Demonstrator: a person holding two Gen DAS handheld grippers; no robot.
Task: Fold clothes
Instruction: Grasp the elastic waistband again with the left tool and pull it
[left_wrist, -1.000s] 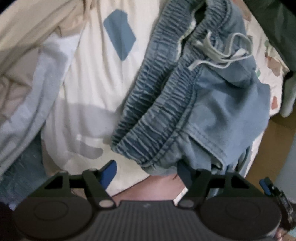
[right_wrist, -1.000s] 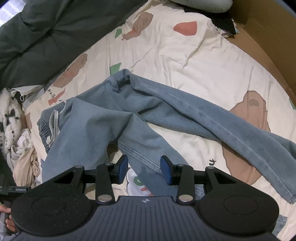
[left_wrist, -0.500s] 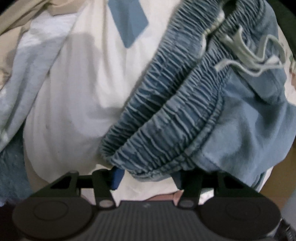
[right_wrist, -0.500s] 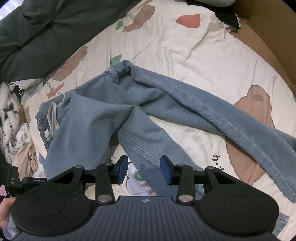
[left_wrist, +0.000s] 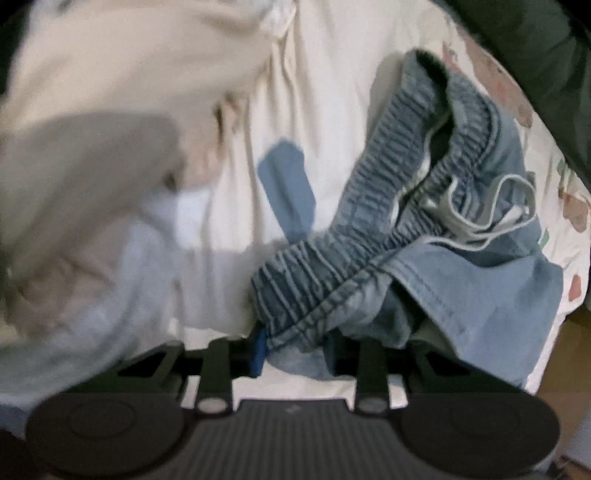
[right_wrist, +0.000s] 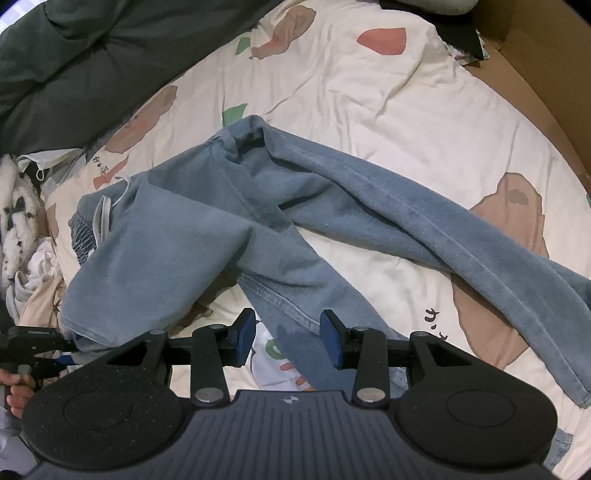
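Your left gripper (left_wrist: 295, 349) has just been closing, and the gathered waistband (left_wrist: 332, 280) of the jeans (right_wrist: 236, 236) is between its jaws; the blue pads sit right at the sides of the bunched cloth and seem to press on it, though the picture is blurred there. The waistband runs from the jaws up to the far right, with a pale drawstring (left_wrist: 491, 218) lying loose on it. Left of the waistband you see the cream sheet (right_wrist: 369, 96) with a blue patch (left_wrist: 286, 188), and further left a heap of pale clothes (left_wrist: 92, 147), out of focus.

Your right gripper (right_wrist: 288, 338) is about half open and holds nothing. It hangs over the near leg of the jeans, and the cloth passes below the gap between the pads, apart from them. The jeans lie spread on the sheet: the waist at the left, one leg going to the far right edge, the other coming near under this gripper. At the near left edge your hand (right_wrist: 13, 391) holds the left gripper at the jeans' waist corner. A dark quilt (right_wrist: 92, 48) lies at the far left.
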